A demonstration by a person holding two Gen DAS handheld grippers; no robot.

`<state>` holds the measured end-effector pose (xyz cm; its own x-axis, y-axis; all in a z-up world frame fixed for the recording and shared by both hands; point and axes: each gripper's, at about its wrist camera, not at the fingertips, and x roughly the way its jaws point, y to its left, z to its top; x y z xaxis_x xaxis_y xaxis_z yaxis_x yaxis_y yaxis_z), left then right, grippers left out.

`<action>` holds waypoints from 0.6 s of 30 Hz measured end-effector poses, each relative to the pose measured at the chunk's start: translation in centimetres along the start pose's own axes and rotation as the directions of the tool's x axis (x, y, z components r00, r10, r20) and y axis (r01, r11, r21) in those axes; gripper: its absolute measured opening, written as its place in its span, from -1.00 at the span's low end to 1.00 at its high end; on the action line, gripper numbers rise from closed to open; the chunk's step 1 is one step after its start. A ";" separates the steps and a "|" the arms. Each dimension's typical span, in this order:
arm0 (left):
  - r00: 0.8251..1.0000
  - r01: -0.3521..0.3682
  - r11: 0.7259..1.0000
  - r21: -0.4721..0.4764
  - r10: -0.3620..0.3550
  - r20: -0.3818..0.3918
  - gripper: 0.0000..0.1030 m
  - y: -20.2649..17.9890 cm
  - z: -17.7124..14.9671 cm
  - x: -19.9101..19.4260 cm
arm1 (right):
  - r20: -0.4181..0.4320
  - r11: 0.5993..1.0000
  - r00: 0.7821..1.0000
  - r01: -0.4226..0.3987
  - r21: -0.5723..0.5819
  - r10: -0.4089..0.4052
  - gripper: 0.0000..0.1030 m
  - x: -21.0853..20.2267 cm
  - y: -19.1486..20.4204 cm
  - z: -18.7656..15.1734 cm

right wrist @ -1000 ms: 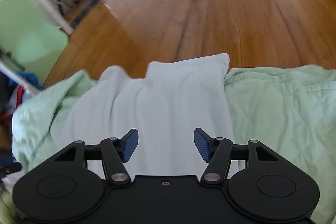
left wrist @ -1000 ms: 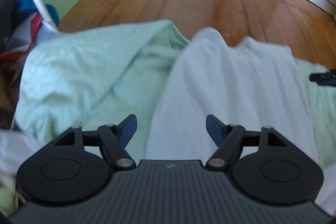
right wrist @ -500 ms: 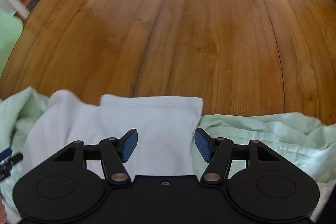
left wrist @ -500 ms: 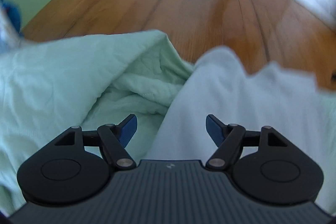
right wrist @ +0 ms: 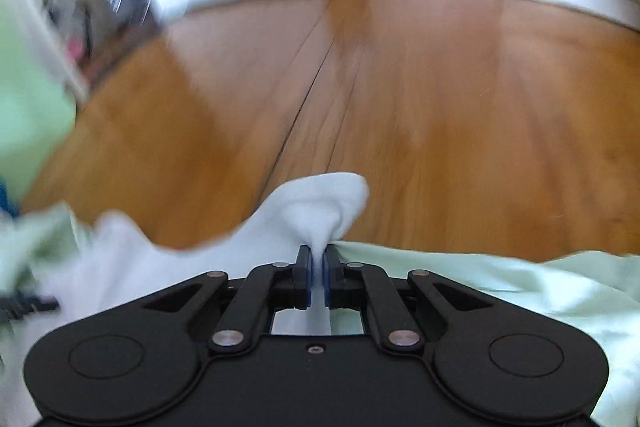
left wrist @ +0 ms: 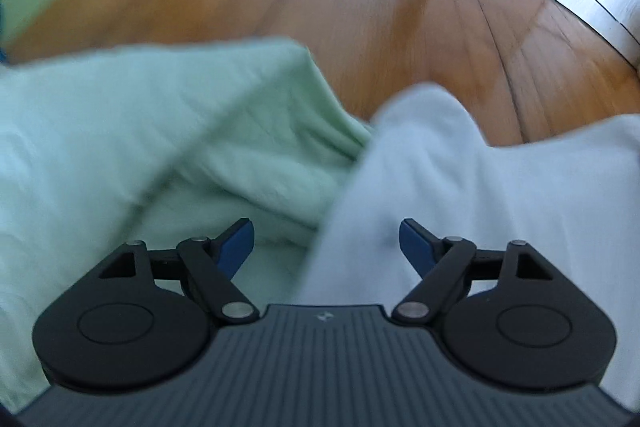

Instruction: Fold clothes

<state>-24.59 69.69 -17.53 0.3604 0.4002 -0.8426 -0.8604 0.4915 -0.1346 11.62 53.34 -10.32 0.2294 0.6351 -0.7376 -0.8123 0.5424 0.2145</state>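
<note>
- Green sheet point(left wrist: 132, 131): soft, rumpled bedding under everything; it fills the left wrist view from 9 to 11 o'clock and runs off toward 3 o'clock in the right wrist view. The wooden floor point(left wrist: 360, 7) lies beyond its far edge.
- White garment point(left wrist: 500, 195): lies on the green sheet, at 1 to 4 o'clock in the left wrist view. It looks light, limp and thin, so it should drape and sag wherever it is not held; not fragile. Best taken at a corner or hem, one point per tong, so that the edge stays taut.
- Left tongs point(left wrist: 326, 241): jaws opening, wide apart, nothing pinched; the garment's left edge lies below the gap, though blur makes it hard to say whether a pad touches it.
- Right tongs point(right wrist: 318, 273): pressed together on the garment's far corner, which bunches up in a peak above the pads at 12 o'clock.
- Changes from a second ago: the right jaws stood apart over flat cloth and now pinch it; the left tongs have dropped closer to the garment's left edge, jaws wider.
</note>
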 end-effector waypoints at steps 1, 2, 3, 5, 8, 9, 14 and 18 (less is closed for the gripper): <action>1.000 -0.006 1.000 -0.013 0.006 0.017 0.61 0.4 -0.1 -0.1 | 0.047 1.000 0.999 0.022 0.019 -0.022 -0.86 -1.8 -0.3 -0.2; 0.999 0.034 0.998 -0.045 -0.033 0.013 0.61 0.9 -0.1 0.2 | 0.090 0.998 0.995 0.045 0.035 -0.048 -0.88 -3.5 -0.6 -0.4; 0.997 0.082 0.994 -0.078 -0.083 -0.006 0.61 1.4 -0.2 0.6 | 0.091 0.994 0.990 0.105 -0.012 -0.103 -0.88 -3.9 -0.4 -1.0; 0.983 0.163 0.979 -0.125 -0.171 -0.061 0.56 1.8 -0.3 1.5 | 0.056 0.971 0.974 0.225 -0.080 -0.221 -0.88 -3.4 0.0 -2.4; 0.970 0.220 0.971 -0.094 -0.227 -0.083 0.29 1.1 -0.5 1.3 | 0.006 0.919 0.920 0.393 -0.028 -0.393 -0.39 -1.7 0.1 -4.3; 0.974 0.212 0.976 -0.056 -0.216 -0.073 0.01 0.7 -0.5 0.9 | -0.006 0.895 0.895 0.445 0.016 -0.445 -0.13 -1.2 0.1 -4.9; 0.945 0.326 0.943 0.065 -0.323 -0.048 -0.88 -0.6 0.0 -0.8 | -0.090 0.812 0.847 0.529 0.247 -0.524 0.03 -4.2 1.0 -8.9; 0.870 0.491 0.859 0.143 -0.490 -0.045 -0.88 -3.4 -1.0 -3.2 | -0.159 0.848 0.897 0.443 0.291 -0.413 0.04 -5.9 0.7 -10.1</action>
<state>-23.13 65.98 -14.93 0.7192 0.0726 -0.6910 -0.5108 0.7294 -0.4550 4.26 44.40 -12.25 0.4559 0.2576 -0.8519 -0.4315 0.9012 0.0416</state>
